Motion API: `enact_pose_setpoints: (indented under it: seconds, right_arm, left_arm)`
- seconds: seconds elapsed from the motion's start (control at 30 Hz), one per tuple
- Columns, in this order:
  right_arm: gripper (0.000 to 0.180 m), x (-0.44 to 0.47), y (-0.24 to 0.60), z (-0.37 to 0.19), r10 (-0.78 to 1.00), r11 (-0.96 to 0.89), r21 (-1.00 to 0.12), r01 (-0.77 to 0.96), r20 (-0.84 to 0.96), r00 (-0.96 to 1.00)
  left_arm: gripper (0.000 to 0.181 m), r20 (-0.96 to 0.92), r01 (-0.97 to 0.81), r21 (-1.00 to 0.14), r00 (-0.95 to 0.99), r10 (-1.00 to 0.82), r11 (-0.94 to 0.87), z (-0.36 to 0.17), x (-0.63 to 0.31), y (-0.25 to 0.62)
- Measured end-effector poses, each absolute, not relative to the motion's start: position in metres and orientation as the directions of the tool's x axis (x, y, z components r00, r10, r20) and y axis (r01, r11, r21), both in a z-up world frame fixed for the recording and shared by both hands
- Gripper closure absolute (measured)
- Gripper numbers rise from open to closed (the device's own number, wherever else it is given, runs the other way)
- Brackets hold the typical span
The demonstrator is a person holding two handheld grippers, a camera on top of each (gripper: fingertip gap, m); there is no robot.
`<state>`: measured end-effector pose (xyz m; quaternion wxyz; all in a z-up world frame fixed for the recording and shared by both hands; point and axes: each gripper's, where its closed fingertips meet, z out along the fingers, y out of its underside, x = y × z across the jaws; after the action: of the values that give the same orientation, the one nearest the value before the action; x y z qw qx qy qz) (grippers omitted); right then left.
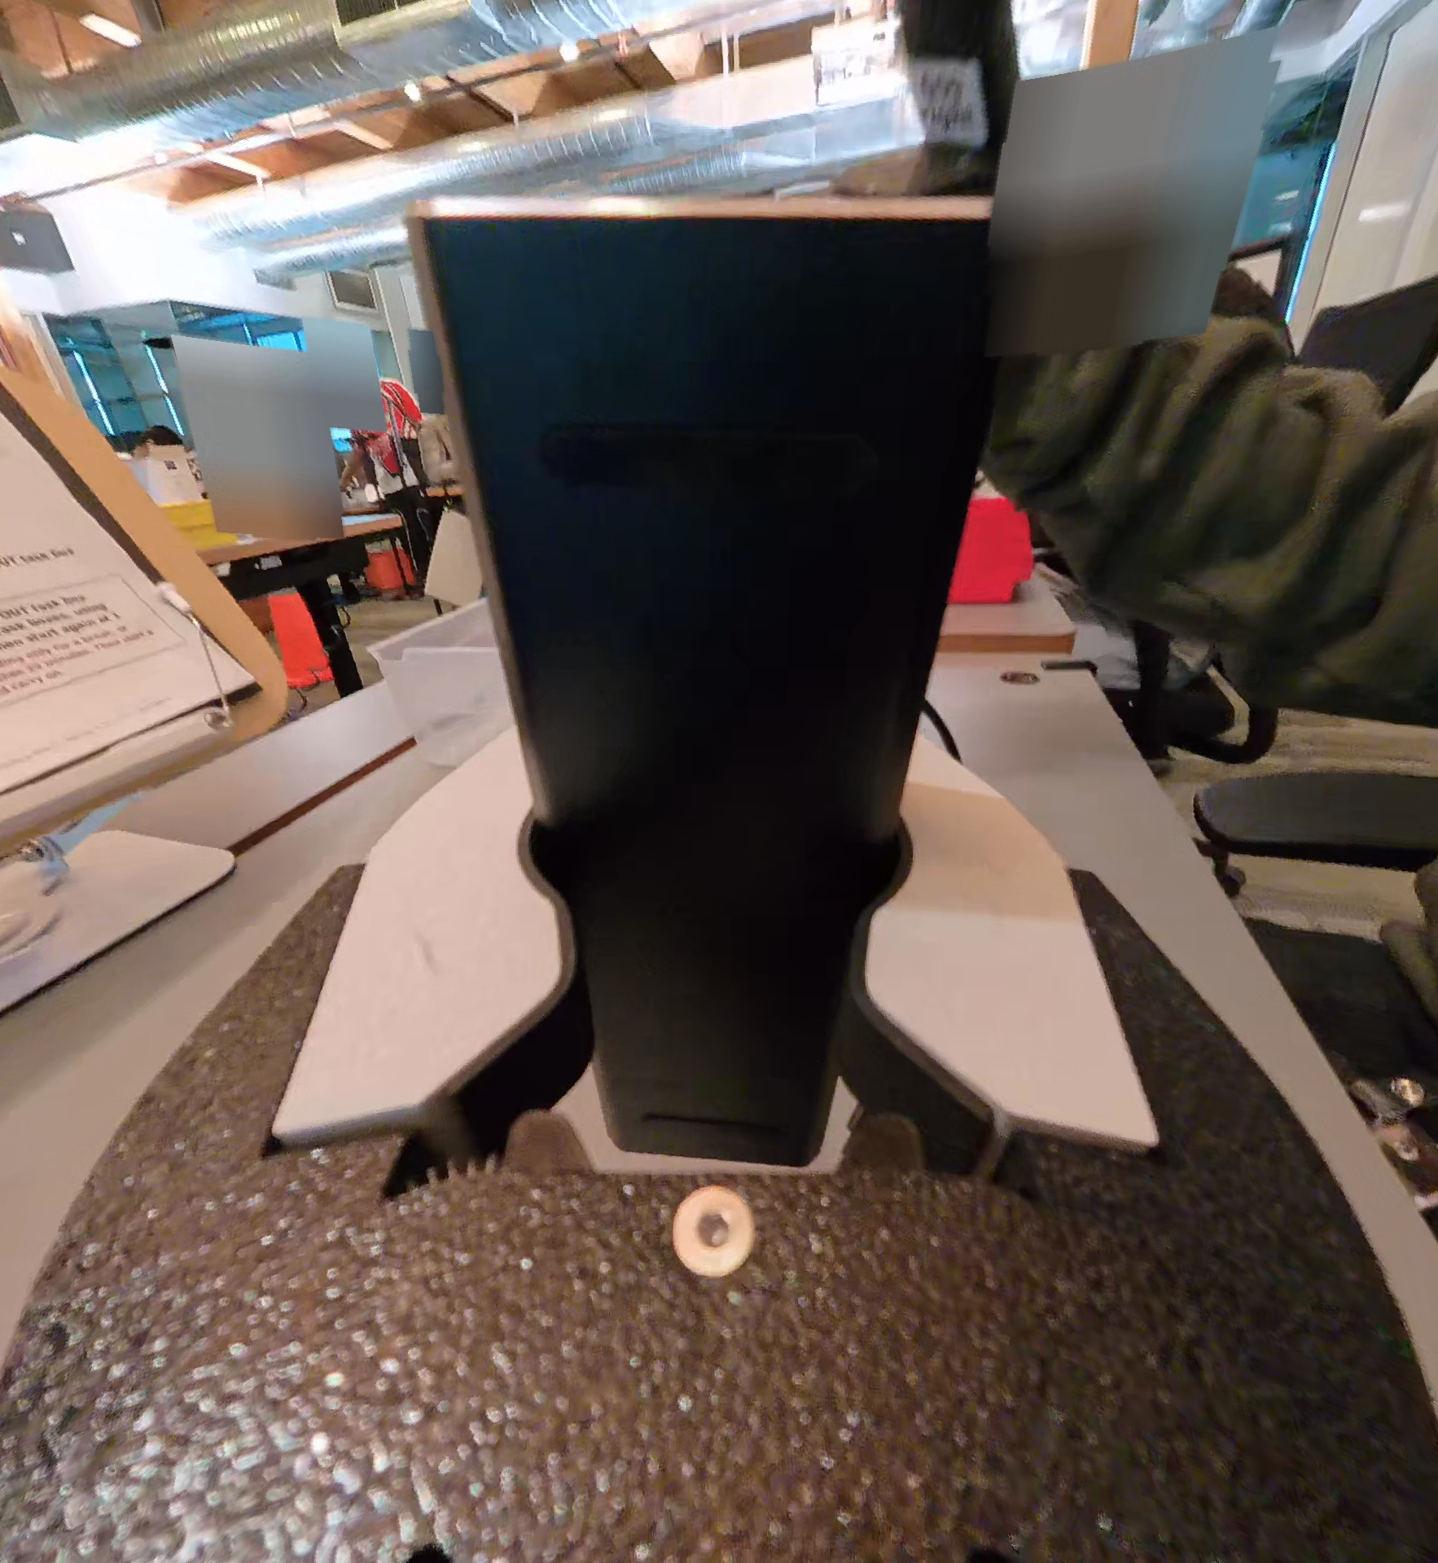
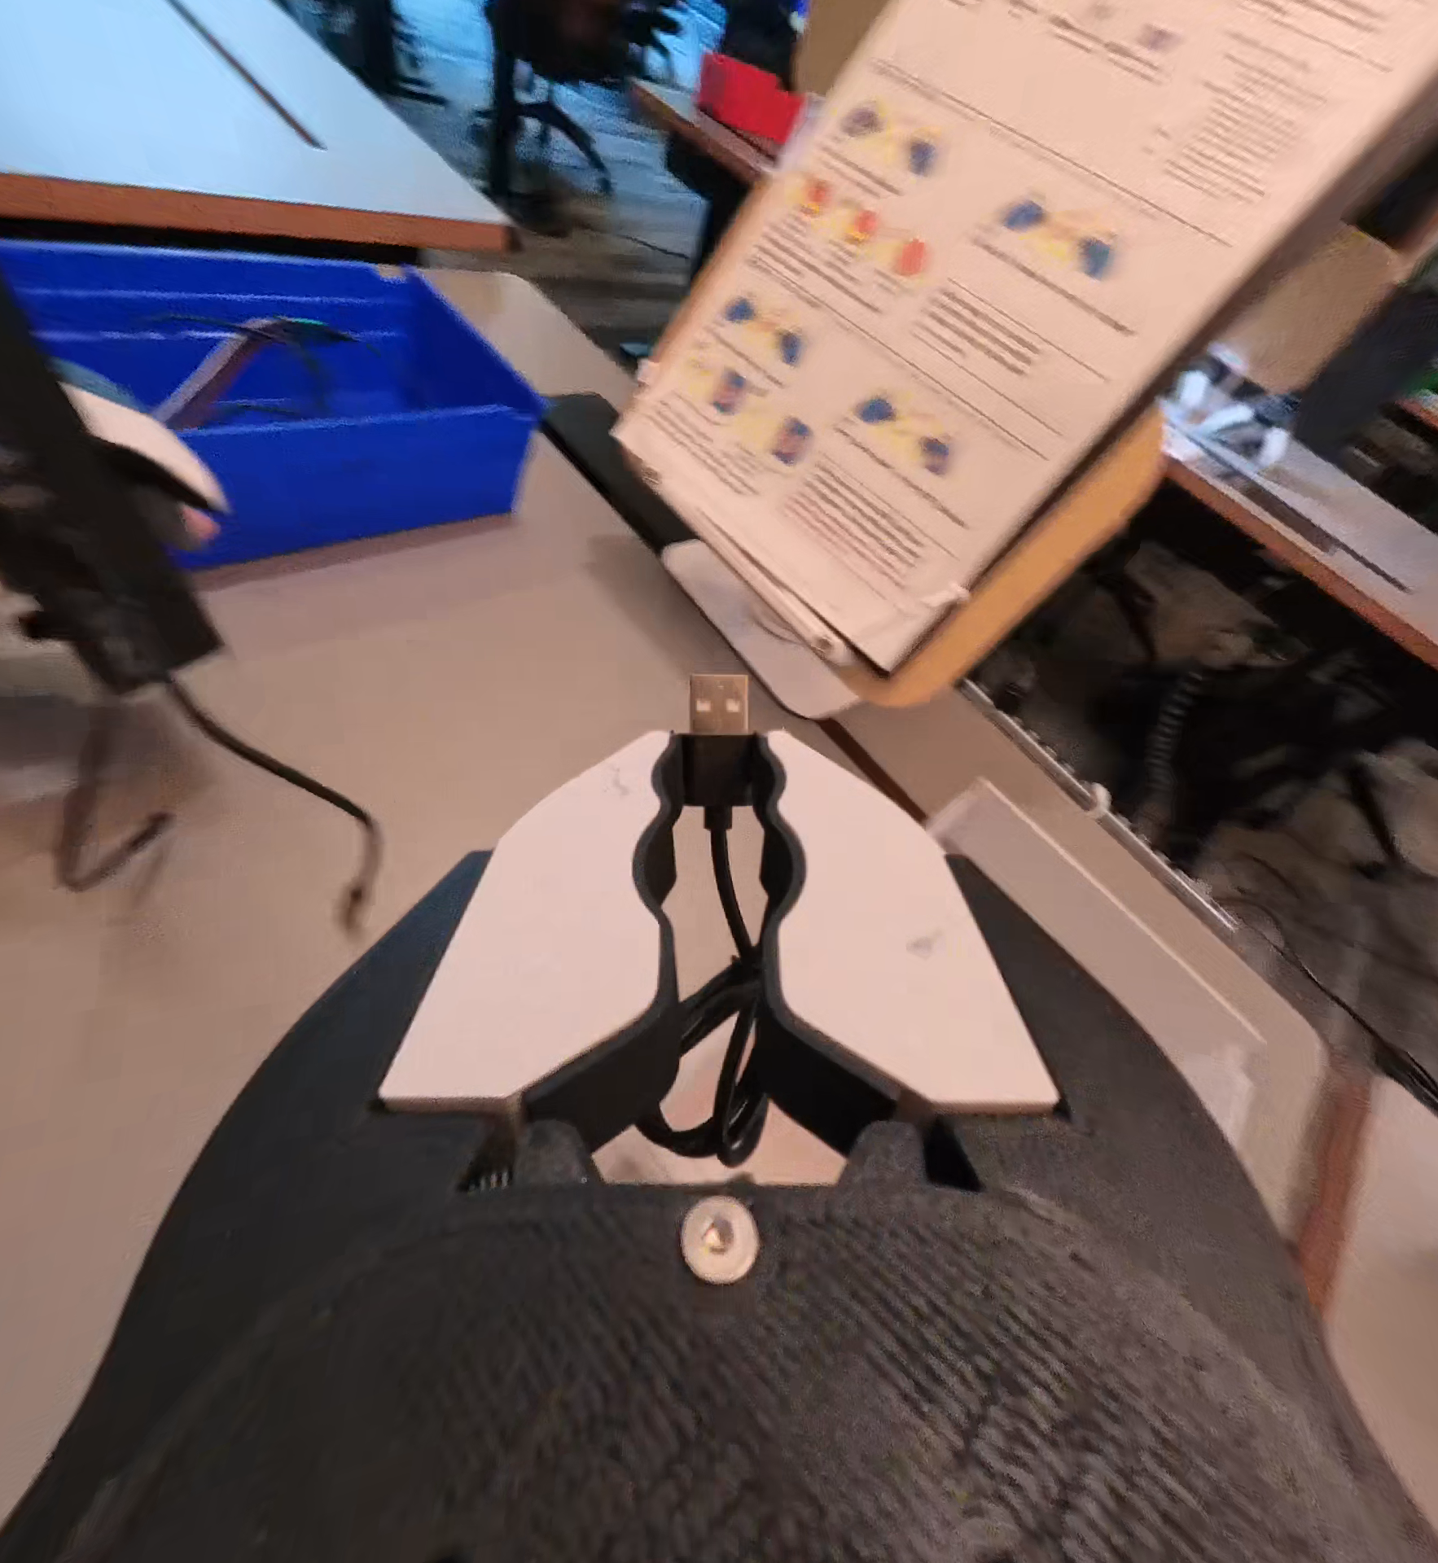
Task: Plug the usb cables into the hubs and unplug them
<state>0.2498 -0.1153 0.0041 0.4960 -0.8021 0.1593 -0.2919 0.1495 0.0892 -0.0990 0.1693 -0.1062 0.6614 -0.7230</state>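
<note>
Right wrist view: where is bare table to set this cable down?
Bare table lies ahead of the right gripper, between the blue bin and the document stand. The left side is crowded by the black hub and its trailing cord.

Left claw clamped on upright black hub; grey table beneath; olive sleeve at right.
</note>
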Motion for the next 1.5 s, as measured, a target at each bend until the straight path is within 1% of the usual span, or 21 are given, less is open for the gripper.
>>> enact_pose_setpoints:
  seconds: [0.03,0.1,0.13,0.2,0.3,0.37,0.43,0.47,0.5,0.53,0.63,0.7,0.77,0.87,0.93,1.03,1.13,1.2,1.4,1.5]
  right_arm:
    - [0.164,0.263,-0.132,0.004,-0.579,-0.464,-0.886,0.023,0.323,0.748]
    - [0.164,0.287,-0.157,-0.005,-0.626,-0.452,-0.891,-0.029,0.294,0.723]
    - [0.164,0.296,-0.163,-0.016,-0.624,-0.445,-0.893,-0.067,0.255,0.738]
    - [0.164,0.318,-0.178,-0.041,-0.666,-0.454,-0.882,-0.126,0.241,0.706]
    - [0.164,0.339,-0.197,-0.094,-0.686,-0.562,-0.791,-0.241,0.284,0.670]
    - [0.162,0.338,-0.196,-0.123,-0.663,-0.615,-0.733,-0.289,0.283,0.694]
    - [0.140,0.333,-0.187,-0.131,-0.660,-0.630,-0.716,-0.300,0.289,0.694]
    - [0.132,0.326,-0.176,-0.126,-0.646,-0.628,-0.728,-0.273,0.293,0.705]
    - [0.125,0.315,-0.159,-0.116,-0.620,-0.615,-0.757,-0.221,0.291,0.729]
    - [0.124,0.299,-0.136,-0.105,-0.578,-0.588,-0.793,-0.161,0.272,0.769]
    - [0.131,0.222,-0.050,-0.069,-0.323,-0.413,-0.911,0.002,0.148,0.935]
    - [0.130,0.174,-0.004,-0.059,-0.159,-0.348,-0.935,0.062,0.123,0.980]
    - [0.131,0.144,0.030,-0.063,-0.064,-0.349,-0.931,0.101,0.132,0.989]
    - [0.140,0.126,0.058,-0.084,-0.004,-0.412,-0.902,0.129,0.144,0.990]
    - [0.142,0.120,0.067,-0.099,0.045,-0.448,-0.876,0.179,0.178,0.983]
    - [0.146,0.114,0.074,-0.110,0.077,-0.459,-0.867,0.196,0.181,0.980]
    - [0.159,0.107,0.076,-0.113,0.105,-0.453,-0.865,0.216,0.188,0.976]
    - [0.161,0.105,0.076,-0.114,0.106,-0.447,-0.863,0.236,0.211,0.972]
    - [0.164,0.100,0.076,-0.116,0.117,-0.429,-0.886,0.175,0.138,0.983]
    - [0.165,0.099,0.077,-0.116,0.112,-0.419,-0.892,0.171,0.135,0.984]
  left_arm:
    - [0.110,-0.071,0.109,-0.991,-0.919,-0.389,-0.078,-0.093,0.149,0.091]
    - [0.110,-0.081,0.120,-0.990,-0.918,-0.387,-0.079,-0.086,0.146,0.094]
    - [0.110,-0.090,0.129,-0.989,-0.916,-0.392,-0.074,-0.084,0.145,0.094]
    - [0.110,-0.099,0.135,-0.989,-0.917,-0.387,-0.065,-0.083,0.143,0.093]
    - [0.110,-0.099,0.130,-0.990,-0.921,-0.377,-0.059,-0.084,0.141,0.089]
    - [0.110,-0.098,0.127,-0.990,-0.923,-0.372,-0.054,-0.085,0.140,0.087]
    - [0.110,-0.090,0.119,-0.991,-0.927,-0.365,-0.058,-0.086,0.139,0.085]
    - [0.110,-0.087,0.118,-0.991,-0.929,-0.360,-0.065,-0.086,0.139,0.084]
    - [0.110,-0.083,0.115,-0.991,-0.933,-0.350,-0.070,-0.087,0.138,0.083]
    - [0.110,-0.081,0.112,-0.991,-0.938,-0.338,-0.073,-0.088,0.137,0.081]
    - [0.110,-0.082,0.106,-0.993,-0.947,-0.312,-0.059,-0.094,0.135,0.075]
    - [0.110,-0.081,0.099,-0.994,-0.953,-0.293,-0.049,-0.100,0.133,0.070]
    - [0.110,-0.088,0.102,-0.994,-0.958,-0.272,-0.038,-0.104,0.131,0.064]
    - [0.110,-0.104,0.111,-0.994,-0.964,-0.245,-0.014,-0.109,0.126,0.056]
    - [0.110,-0.111,0.117,-0.993,-0.967,-0.228,-0.012,-0.110,0.122,0.054]
    - [0.110,-0.115,0.118,-0.993,-0.972,-0.206,-0.006,-0.111,0.118,0.051]
    - [0.110,-0.118,0.121,-0.993,-0.973,-0.198,-0.003,-0.112,0.117,0.049]
    - [0.110,-0.118,0.121,-0.993,-0.973,-0.197,-0.004,-0.113,0.118,0.049]
    - [0.110,-0.128,0.132,-0.991,-0.977,-0.169,-0.013,-0.113,0.112,0.046]
    - [0.110,-0.142,0.145,-0.989,-0.974,-0.174,-0.004,-0.112,0.112,0.047]
